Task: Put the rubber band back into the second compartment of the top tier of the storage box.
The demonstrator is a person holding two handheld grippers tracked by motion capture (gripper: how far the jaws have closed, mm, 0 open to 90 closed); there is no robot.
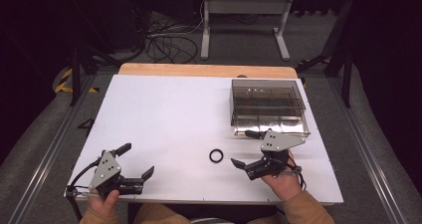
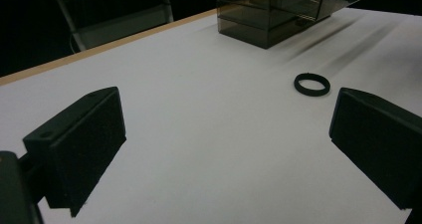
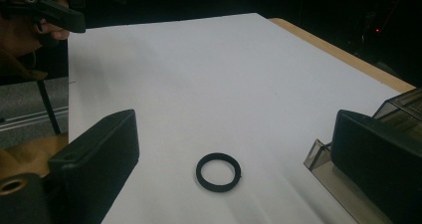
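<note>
A small black ring (image 1: 216, 156) lies flat on the white table top (image 1: 164, 114), near the front and a little right of centre. My right gripper (image 1: 242, 148) is open just to the right of it, jaws pointing left; in the right gripper view the ring (image 3: 218, 171) lies on the table between and ahead of the spread jaws of the right gripper (image 3: 234, 132). My left gripper (image 1: 136, 159) is open at the front left with nothing in it. In the left gripper view the ring (image 2: 312, 83) lies far ahead to the right of the left gripper (image 2: 226, 114).
A smoky clear plastic box with compartments (image 1: 268, 107) stands at the back right, close behind my right gripper; the box (image 2: 278, 15) and its edge (image 3: 398, 109) also appear in the gripper views. A wooden table edge (image 1: 204, 69) runs along the far side. Cables and a desk frame (image 1: 244, 15) are beyond.
</note>
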